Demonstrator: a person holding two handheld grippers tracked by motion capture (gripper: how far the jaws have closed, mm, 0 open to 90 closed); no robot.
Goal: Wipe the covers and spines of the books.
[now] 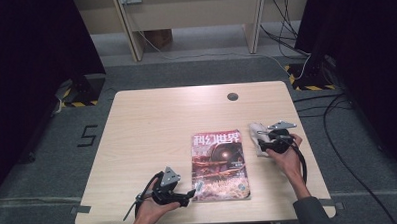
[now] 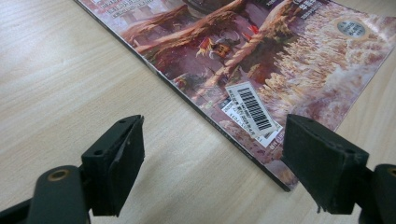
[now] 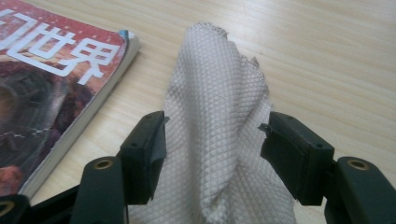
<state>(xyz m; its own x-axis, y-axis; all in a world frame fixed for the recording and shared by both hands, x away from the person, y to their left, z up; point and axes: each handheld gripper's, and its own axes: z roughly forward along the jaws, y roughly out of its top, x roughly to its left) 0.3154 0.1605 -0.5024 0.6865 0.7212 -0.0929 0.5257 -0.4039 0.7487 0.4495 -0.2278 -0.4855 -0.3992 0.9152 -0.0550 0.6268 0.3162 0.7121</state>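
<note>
A magazine [image 1: 219, 164] with a red illustrated cover lies flat on the wooden table [image 1: 156, 118], a little right of the middle. My left gripper [image 1: 192, 195] rests low at the magazine's near left corner, jaws spread wide. In the left gripper view the barcode corner of the magazine [image 2: 261, 60] lies just ahead of the left gripper [image 2: 212, 140], with nothing between the pads. A white waffle-weave cloth [image 1: 256, 132] lies just right of the magazine's top edge. My right gripper [image 3: 212, 130] straddles the cloth [image 3: 219, 93], which is bunched into a ridge touching both pads.
A dark round cable hole [image 1: 232, 97] sits near the table's far edge. Bare tabletop stretches to the left and behind the magazine. The magazine's spine [image 3: 93, 102] runs close beside the cloth. Cables lie on the floor at the right.
</note>
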